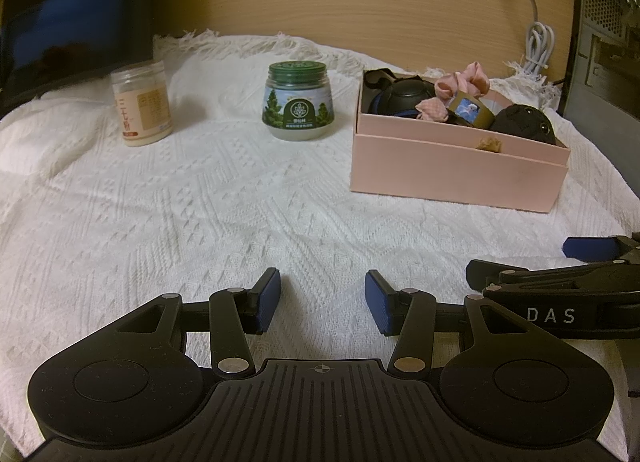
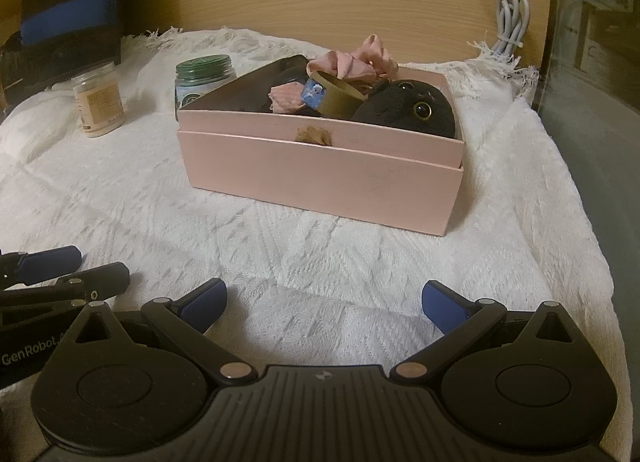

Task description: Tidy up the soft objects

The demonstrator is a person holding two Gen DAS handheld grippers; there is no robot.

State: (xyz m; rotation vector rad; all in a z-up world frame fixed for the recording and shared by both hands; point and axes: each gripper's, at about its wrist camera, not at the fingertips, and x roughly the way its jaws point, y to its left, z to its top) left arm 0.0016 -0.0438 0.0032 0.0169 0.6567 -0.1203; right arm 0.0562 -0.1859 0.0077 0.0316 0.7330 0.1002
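Both tongs wide apart and holding nothing, low over the white knitted cloth (image 1: 160,202).

The left gripper (image 1: 323,302) and right gripper (image 2: 324,304) sit side by side, blue pads spread over bare cloth. Ahead of the right one, and ahead-right of the left, stands the pink box (image 2: 320,178), holding a black plush toy (image 2: 404,110), pink scrunchies (image 2: 352,62) and a gold cup (image 2: 340,100). Farther left stand a green-lidded jar (image 1: 298,102) and a pale jar (image 1: 142,104).
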